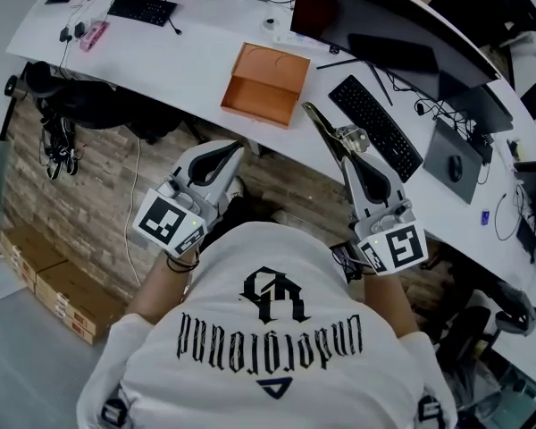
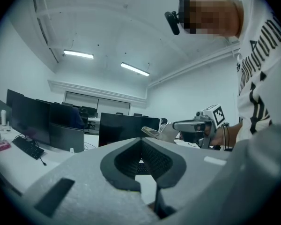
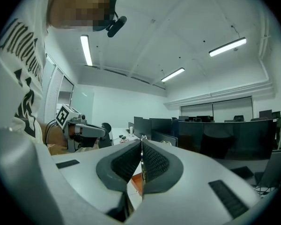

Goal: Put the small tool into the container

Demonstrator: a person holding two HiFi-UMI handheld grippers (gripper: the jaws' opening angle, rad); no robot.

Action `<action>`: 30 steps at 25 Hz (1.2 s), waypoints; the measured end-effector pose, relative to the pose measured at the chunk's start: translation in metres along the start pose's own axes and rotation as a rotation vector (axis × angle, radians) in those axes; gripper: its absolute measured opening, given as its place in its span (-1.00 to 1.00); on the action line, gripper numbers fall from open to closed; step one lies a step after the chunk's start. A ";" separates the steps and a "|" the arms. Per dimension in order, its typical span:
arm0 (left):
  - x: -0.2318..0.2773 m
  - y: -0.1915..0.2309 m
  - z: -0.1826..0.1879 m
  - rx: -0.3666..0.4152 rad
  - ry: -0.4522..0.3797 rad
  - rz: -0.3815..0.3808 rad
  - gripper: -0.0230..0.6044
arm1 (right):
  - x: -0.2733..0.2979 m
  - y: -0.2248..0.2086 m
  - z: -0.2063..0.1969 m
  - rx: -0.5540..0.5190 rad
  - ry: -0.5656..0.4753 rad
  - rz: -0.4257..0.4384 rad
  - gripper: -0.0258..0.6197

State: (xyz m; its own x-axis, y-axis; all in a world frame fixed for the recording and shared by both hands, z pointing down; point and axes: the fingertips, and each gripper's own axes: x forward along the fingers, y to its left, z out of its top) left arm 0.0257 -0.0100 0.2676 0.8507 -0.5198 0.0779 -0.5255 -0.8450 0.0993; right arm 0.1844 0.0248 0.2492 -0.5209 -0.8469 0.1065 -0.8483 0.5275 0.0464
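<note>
We hold the left gripper [image 1: 235, 148] nearer to us than the orange container [image 1: 266, 83] and slightly to its left. Its jaws are pressed together with nothing between them. The container sits open on the white surface [image 1: 188, 56]. Its far inner wall is in shadow.

To the right of the container, the right gripper [image 1: 347, 147] has its jaws pinched on the small tool [image 1: 326, 125]. The tool is a thin metal piece that juts toward the container's near right corner, apart from it. In the right gripper view only a thin edge shows between the jaws, so we cannot make out its shape.

Farther right lies a keyboard [image 1: 375, 125]. The monitor [image 1: 366, 25] beyond it is cut off at the top.
</note>
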 end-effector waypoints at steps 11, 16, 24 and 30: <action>0.004 0.077 0.011 -0.018 -0.016 -0.035 -0.88 | 0.076 0.003 0.015 -0.005 0.007 -0.023 -0.86; -0.002 0.115 0.018 -0.024 -0.028 -0.050 -0.88 | 0.113 0.012 0.025 -0.017 0.012 -0.035 -0.86; -0.021 0.165 0.021 -0.023 -0.030 -0.077 -0.88 | 0.165 0.031 0.035 -0.023 0.002 -0.052 -0.86; -0.027 0.190 0.013 -0.023 -0.012 -0.078 -0.88 | 0.190 0.039 0.027 -0.008 0.022 -0.048 -0.86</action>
State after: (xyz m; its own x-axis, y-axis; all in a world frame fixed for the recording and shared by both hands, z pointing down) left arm -0.0972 -0.1579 0.2711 0.8892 -0.4539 0.0576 -0.4575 -0.8800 0.1276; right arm 0.0499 -0.1173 0.2441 -0.4775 -0.8695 0.1262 -0.8712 0.4872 0.0601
